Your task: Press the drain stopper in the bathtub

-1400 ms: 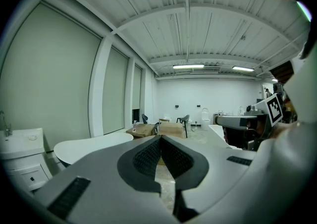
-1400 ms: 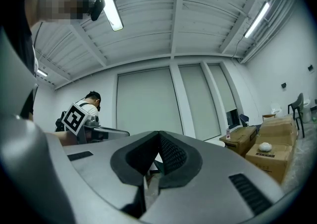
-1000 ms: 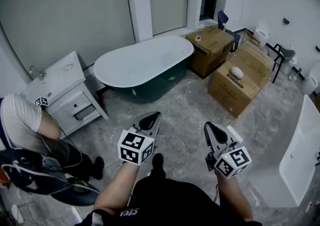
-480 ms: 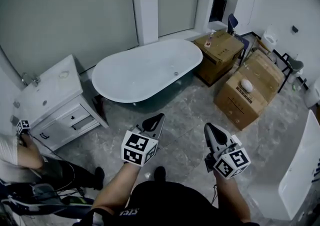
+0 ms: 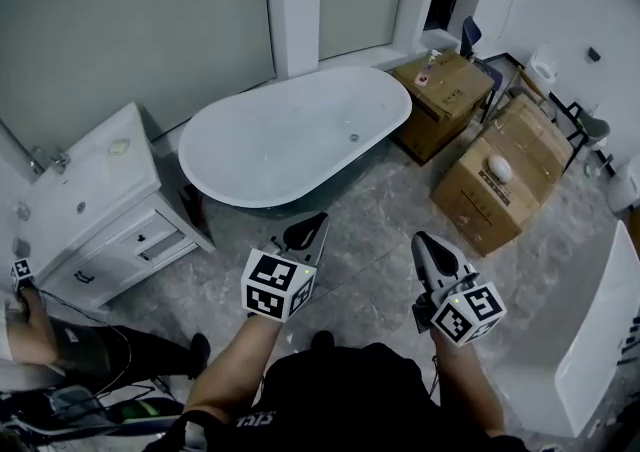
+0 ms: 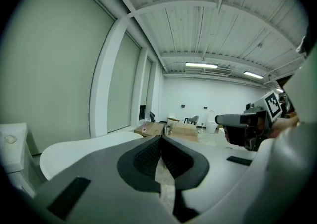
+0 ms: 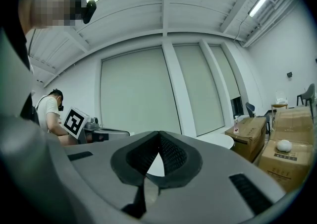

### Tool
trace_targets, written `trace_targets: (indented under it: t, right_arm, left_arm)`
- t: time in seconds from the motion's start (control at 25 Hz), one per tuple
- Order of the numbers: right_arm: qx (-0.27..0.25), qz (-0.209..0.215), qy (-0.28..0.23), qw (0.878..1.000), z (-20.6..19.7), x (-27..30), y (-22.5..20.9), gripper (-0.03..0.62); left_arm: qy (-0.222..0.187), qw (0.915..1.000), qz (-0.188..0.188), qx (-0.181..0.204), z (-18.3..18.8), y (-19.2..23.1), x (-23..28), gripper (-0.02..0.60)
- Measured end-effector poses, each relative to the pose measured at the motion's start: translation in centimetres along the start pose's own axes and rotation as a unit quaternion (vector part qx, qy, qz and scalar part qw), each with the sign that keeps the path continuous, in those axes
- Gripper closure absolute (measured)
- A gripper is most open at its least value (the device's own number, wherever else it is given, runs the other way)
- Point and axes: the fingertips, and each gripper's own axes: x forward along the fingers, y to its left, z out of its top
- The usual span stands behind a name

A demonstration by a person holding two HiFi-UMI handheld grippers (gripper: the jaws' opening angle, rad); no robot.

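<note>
Both of your claws are pinched closed with nothing in them: the left gripper and the right gripper hang over the grey floor, well apart from the bathtub. The drain stopper shows as a small dot on the tub's bottom, toward the end nearest the cardboard boxes. The likely trouble is reach. From this side you must lean over the near rim, and a closed tip could skid off the small stopper on the smooth basin, or knock the rim on the way down. Come in steeply and press squarely. The white cabinet crowds the tub's left end, and the boxes crowd its right end. Another person crouches by the cabinet. Nothing stands between you and the near rim.
</note>
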Motion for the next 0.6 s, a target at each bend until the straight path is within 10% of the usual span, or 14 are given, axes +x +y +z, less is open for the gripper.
trace_targets:
  t: [0.6]
  right_arm:
    - [0.032, 0.029, -0.003, 0.999, 0.5, 8.8, -9.9, 0.58]
  left_arm:
    - [0.029, 0.999, 0.034, 0.004, 0.7, 5.4, 9.7, 0.568]
